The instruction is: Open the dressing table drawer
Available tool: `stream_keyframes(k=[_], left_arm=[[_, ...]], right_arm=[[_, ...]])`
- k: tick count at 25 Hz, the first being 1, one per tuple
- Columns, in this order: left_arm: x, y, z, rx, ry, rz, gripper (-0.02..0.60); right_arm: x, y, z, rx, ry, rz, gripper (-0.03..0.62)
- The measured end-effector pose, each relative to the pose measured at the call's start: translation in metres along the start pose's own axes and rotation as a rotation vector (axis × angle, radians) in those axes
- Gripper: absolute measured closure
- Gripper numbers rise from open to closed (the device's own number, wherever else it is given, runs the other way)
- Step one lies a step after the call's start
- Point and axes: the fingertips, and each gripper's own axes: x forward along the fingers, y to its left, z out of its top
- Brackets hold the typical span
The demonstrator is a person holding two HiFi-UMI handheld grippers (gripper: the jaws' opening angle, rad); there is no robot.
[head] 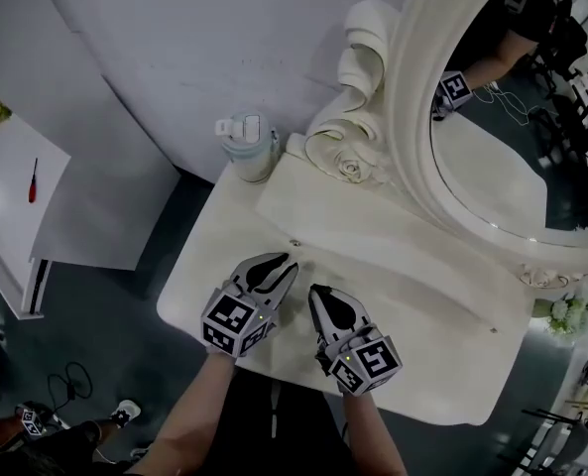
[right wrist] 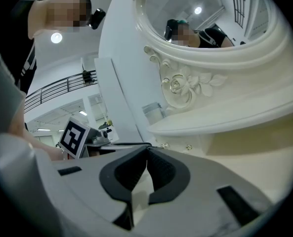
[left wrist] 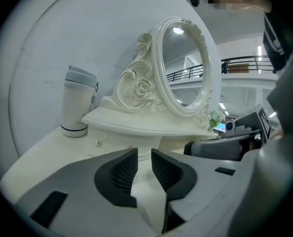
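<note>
Item: dressing table drawer (left wrist: 114,140), closed. Its shallow front sits in the raised tier (left wrist: 136,124), with the long axis running crosswise to both grippers.
Landmark: drawer knob (head: 294,243).
Tool 1: left gripper (head: 279,266), just short of the knob and pointing toward it; jaws parted, nothing between them.
Tool 2: right gripper (head: 318,294), beside the first and farther from the knob; jaws pressed together, empty.
Judgement: the left is nearer, and the knob lies just ahead of its tips.

Left gripper (head: 277,268), right gripper (head: 323,297): grey shells, black ribbed pads (left wrist: 122,171). Behind the pads on each: cube (head: 237,322) with black-and-white square markers. Clothes (head: 274,419) black.
</note>
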Motion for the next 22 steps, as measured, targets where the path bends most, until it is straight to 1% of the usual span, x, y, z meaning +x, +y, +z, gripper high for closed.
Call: stream_keyframes(k=[4, 6, 8, 9, 12, 14, 16, 22], left_arm=[[0.007, 0.011, 0.000, -0.010, 0.005, 0.048, 0.479], [0.011, 0.014, -0.002, -0.014, 0.013, 0.063, 0.479], [0.015, 0.016, -0.004, -0.016, 0.022, 0.072, 0.456], [0.018, 0.017, -0.005, -0.014, 0.026, 0.078, 0.454], [0.024, 0.023, -0.007, 0.016, 0.045, 0.111, 0.454], [0.029, 0.025, -0.008, 0.062, 0.076, 0.133, 0.454], [0.035, 0.027, -0.010, 0.092, 0.114, 0.145, 0.453], [0.045, 0.029, -0.013, 0.088, 0.146, 0.173, 0.469]], right_arm=[[0.009, -0.007, -0.004, -0.006, 0.011, -0.016, 0.588], [0.012, -0.010, -0.005, -0.002, 0.010, -0.026, 0.588], [0.014, -0.013, -0.005, 0.001, 0.010, -0.033, 0.588], [0.015, -0.013, -0.005, 0.000, 0.011, -0.034, 0.588], [0.016, -0.014, -0.008, -0.010, 0.018, -0.030, 0.588], [0.016, -0.015, -0.011, -0.014, 0.023, -0.032, 0.588], [0.016, -0.017, -0.012, -0.011, 0.022, -0.036, 0.588], [0.016, -0.023, -0.017, 0.003, 0.027, -0.049, 0.588]])
